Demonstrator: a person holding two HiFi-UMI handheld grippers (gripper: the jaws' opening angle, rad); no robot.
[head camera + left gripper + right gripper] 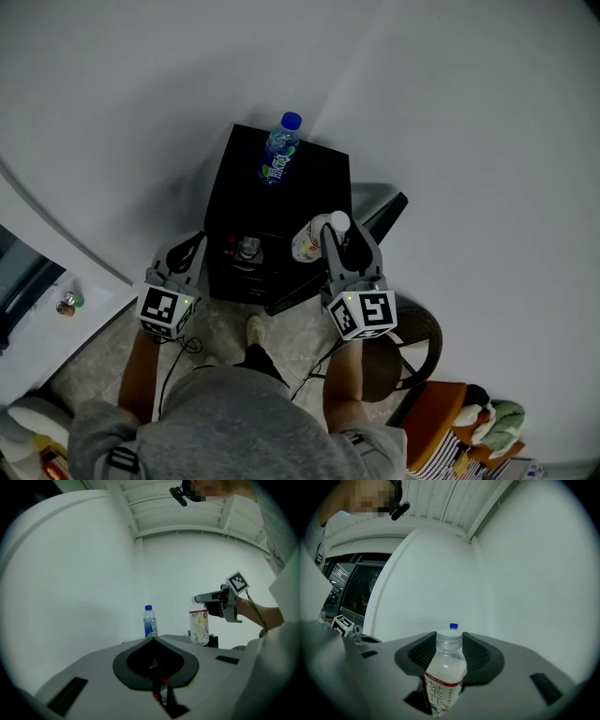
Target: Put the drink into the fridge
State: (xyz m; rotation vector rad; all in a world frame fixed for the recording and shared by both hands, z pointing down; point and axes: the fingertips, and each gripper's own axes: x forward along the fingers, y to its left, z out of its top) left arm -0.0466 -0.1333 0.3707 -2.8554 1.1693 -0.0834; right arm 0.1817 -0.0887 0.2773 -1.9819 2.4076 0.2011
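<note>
A white milky drink bottle (307, 242) with a red-banded label is clamped at its neck in my right gripper (333, 230), in front of the black mini fridge (319, 173). In the right gripper view the bottle (444, 677) stands upright between the ribbed pads (476, 653) of the gripper (450, 641). A blue-capped water bottle (279, 150) stands on the fridge top. The fridge door (380, 217) hangs open to the right. At the fridge's left front corner, my left gripper (192, 246) is shut and empty (153, 639). Its view shows both bottles (149, 622) (199, 625).
A can or jar (248, 248) sits inside the fridge. White walls close in behind and to the right. A round stool (412, 342) and an orange seat with a soft toy (469, 412) lie at the right; a glass door (23, 281) at the left.
</note>
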